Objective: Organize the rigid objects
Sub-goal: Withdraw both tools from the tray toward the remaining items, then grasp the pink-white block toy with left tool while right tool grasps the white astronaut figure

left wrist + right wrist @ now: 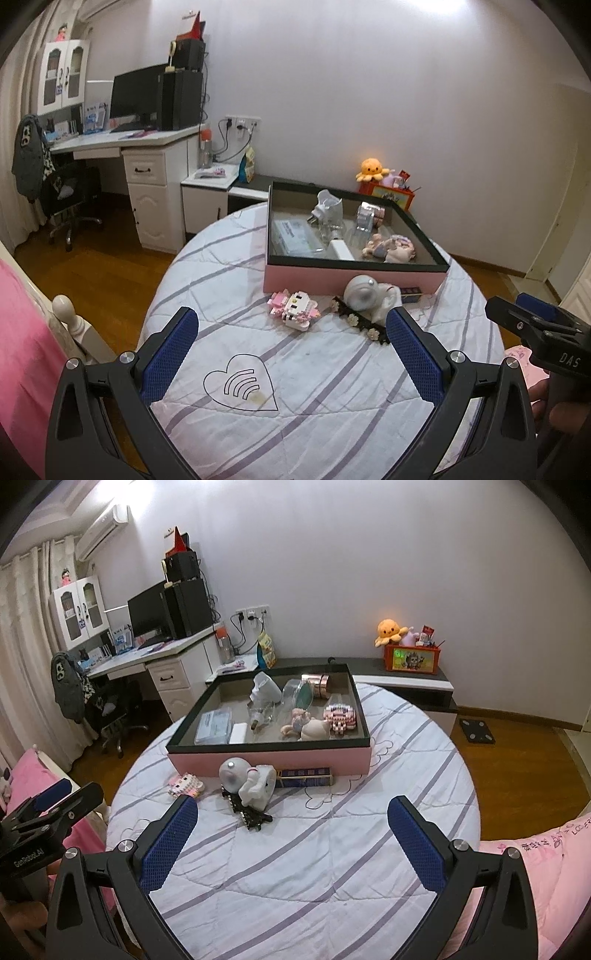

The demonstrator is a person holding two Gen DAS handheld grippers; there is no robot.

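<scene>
A pink box with a black rim (pixel 354 277) (pixel 266 762) sits on the far half of the round bed and holds several items, among them a clear bottle (pixel 295 696), a plastic case (pixel 214 725) and a pink block toy (pixel 340 718). In front of the box lie a pink-and-white block cat (pixel 293 309) (pixel 186 784), a white astronaut figure (pixel 369 295) (pixel 253 782), a black flowered band (pixel 364 323) (pixel 253 816) and a dark blue small box (pixel 412 291) (pixel 304 777). My left gripper (pixel 292 323) is open, just short of the block cat. My right gripper (pixel 292 806) is open too, nothing between its fingers, short of the astronaut.
The bed has a white striped quilt (pixel 295 867) with a heart print (pixel 240 384). A pink blanket (pixel 535 856) lies at the right, a bedpost (pixel 64 308) at the left. Beyond are a desk with a monitor (pixel 136 96), a chair (pixel 70 199) and an orange box with a plush octopus (pixel 391 629).
</scene>
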